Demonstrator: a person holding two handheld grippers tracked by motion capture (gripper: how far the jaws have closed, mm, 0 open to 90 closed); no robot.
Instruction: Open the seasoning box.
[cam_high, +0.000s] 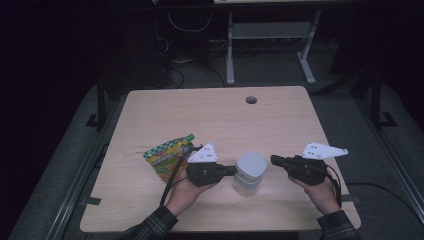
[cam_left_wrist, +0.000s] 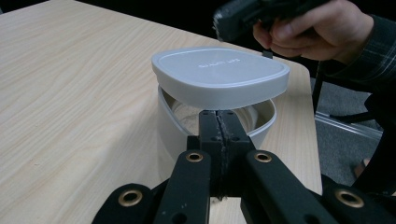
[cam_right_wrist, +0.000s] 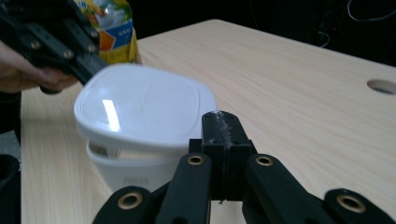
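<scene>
two grippers flank the white container (cam_high: 247, 183), low and centre in the high view. it stands upright, long axis vertical, and its lid (cam_high: 251, 165) sits skewed on top. left gripper (cam_high: 233, 170) jaws pressed together at its rim, gripping nothing visible. right gripper (cam_high: 273, 159) closed, empty, just beside the lid.

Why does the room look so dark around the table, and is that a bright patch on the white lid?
High view: light falls on the pale wooden table while the floor and corners go nearly black. Right gripper view: a bright streak of glare sits on the glossy white rounded plastic lid, and the green and yellow snack pouch behind is soft. Left gripper view: the lid looks matte grey, and the nearest black tongs blur.
</scene>
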